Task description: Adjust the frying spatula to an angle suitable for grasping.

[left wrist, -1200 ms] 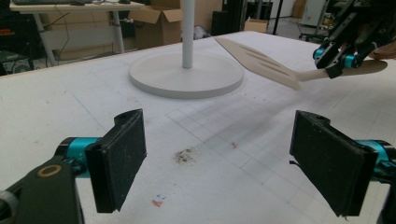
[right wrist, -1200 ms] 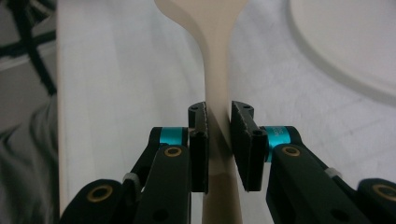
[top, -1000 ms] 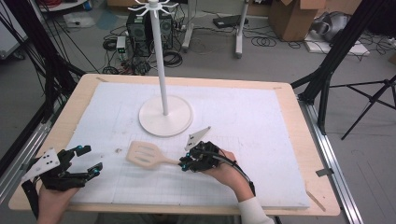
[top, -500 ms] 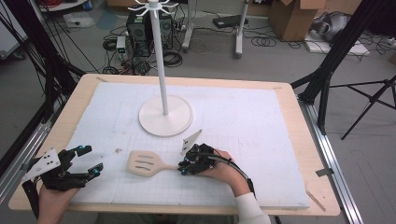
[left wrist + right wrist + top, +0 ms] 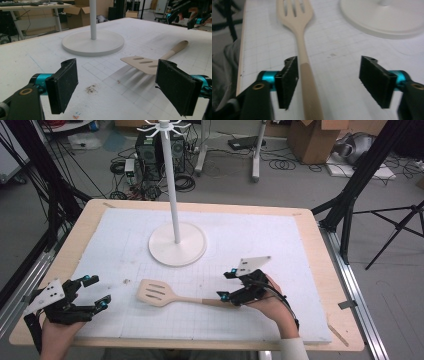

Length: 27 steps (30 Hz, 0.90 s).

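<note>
- Spatula (image 5: 165,294) is lying flat on the mat (image 5: 280,240), just in front of the stand (image 5: 176,242).
- Right gripper (image 5: 231,285) is gaping wide around the spatula's handle, gripping nothing.
- Left gripper (image 5: 95,291) is resting left of the spatula, wide open, empty.

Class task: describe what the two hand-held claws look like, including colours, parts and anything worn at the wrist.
Both the left claw and right claw are black frames with teal fittings, flat black pads and a grey three-cornered plate. A black cable trails from the right one toward a pale cuff.

black hand-held gripper (image 5: 227,285) frames, teal jaw joints, grey three-cornered top plates.
</note>
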Motion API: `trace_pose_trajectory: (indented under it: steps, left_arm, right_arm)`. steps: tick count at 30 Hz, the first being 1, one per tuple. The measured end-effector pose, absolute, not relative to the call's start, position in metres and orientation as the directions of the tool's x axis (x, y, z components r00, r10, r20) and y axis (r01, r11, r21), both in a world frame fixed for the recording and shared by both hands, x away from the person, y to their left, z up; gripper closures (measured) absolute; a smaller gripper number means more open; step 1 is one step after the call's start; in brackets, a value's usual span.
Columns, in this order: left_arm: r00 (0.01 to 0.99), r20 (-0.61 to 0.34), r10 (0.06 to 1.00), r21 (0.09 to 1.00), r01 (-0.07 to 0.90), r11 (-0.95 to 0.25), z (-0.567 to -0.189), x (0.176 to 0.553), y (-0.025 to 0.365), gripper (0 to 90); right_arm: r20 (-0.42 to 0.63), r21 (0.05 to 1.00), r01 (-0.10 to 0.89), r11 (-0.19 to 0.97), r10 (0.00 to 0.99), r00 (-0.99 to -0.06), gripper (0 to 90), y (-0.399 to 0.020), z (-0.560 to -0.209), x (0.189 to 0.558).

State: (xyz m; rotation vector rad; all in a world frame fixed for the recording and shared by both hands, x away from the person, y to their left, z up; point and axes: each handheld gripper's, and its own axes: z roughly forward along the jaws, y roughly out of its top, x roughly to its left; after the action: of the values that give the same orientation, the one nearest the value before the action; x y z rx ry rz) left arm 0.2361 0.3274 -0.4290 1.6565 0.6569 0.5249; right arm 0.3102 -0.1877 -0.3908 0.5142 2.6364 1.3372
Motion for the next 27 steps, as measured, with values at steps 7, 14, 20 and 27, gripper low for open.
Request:
trace_pose_trajectory:
  steps: [7, 14, 20, 27]
  left_arm:
    - [0.746, -0.009, 0.666, 0.983, 0.127, -0.129, -0.428, 0.238, 0.324, 18.3]
    - [0.756, -0.01, 0.655, 0.985, 0.121, -0.125, -0.426, 0.241, 0.323, 18.2]
    - [0.762, -0.001, 0.647, 0.984, 0.116, -0.134, -0.424, 0.241, 0.319, 18.1]
    - [0.771, 0.008, 0.637, 0.984, 0.107, -0.142, -0.421, 0.243, 0.317, 18.0]
  right_arm:
    - [0.027, 0.854, 0.286, 0.434, 0.512, -0.859, 22.3, -0.235, -0.401, 0.293]
    - [0.058, 0.884, 0.333, 0.327, 0.632, -0.773, 17.0, -0.266, -0.415, 0.279]
    - [0.13, 0.918, 0.354, 0.181, 0.706, -0.696, 17.1, -0.284, -0.42, 0.271]
    - [0.125, 0.916, 0.358, 0.183, 0.716, -0.686, 16.8, -0.287, -0.423, 0.268]
